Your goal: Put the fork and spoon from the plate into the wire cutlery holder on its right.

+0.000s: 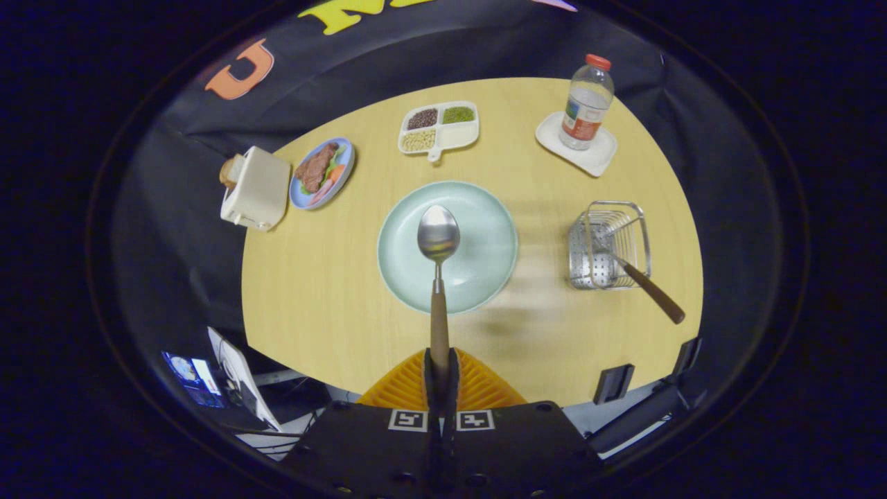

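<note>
My gripper [441,371] is shut on the brown wooden handle of the spoon [438,239], high above the table. The steel bowl of the spoon points forward and hangs over the pale green plate [485,235], which lies straight ahead of the fingers. To the plate's right stands the wire cutlery holder [610,246]. The fork [648,287] leans in it, head down inside, with its brown handle sticking out over the holder's near rim towards me.
Beyond the plate lies a white divided dish of beans and seeds [438,127]. A water bottle [586,102] stands on a white coaster at the far right. A blue plate of food [322,173] and a cream toaster [255,188] sit at the far left.
</note>
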Available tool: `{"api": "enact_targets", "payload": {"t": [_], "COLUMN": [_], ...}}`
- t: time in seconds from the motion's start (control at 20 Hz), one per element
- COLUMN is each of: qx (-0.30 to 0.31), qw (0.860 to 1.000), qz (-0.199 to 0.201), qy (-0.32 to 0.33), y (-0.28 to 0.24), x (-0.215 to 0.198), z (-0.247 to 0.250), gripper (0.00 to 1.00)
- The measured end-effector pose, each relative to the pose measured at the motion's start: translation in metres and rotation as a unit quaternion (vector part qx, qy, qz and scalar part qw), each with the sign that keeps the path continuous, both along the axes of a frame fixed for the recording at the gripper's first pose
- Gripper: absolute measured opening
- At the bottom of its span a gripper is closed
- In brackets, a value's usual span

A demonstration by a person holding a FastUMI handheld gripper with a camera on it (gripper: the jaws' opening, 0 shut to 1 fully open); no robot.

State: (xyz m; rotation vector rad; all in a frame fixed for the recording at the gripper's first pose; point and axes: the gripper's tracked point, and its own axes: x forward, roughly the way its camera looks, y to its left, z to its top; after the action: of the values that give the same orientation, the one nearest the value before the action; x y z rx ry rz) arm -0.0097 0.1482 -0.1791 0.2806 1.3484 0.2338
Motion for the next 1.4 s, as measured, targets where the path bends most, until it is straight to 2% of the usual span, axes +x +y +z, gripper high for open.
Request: {"api": "enact_targets", "payload": {"t": [0.3, 0.45, 0.6, 0.8, 1.4], "qx": [-0.007, -0.007, -0.019, -0.014, -0.01], "qw": [0.999, 0.998, 0.997, 0.994, 0.99], "qz": [-0.038, -0.061, -0.067, -0.081, -0.109], "qy": [0.009, 0.026, 0.041, 0.072, 0.092], "y": [-0.078, -0.109, -0.13, -0.14, -0.145], "x": [0.0, -0.002, -0.007, -0.01, 0.008], "z": [0.026, 0.028, 0.013, 0.0, -0.028], "gripper": [0.0, 0.0, 0.0, 0.0, 0.04]}}
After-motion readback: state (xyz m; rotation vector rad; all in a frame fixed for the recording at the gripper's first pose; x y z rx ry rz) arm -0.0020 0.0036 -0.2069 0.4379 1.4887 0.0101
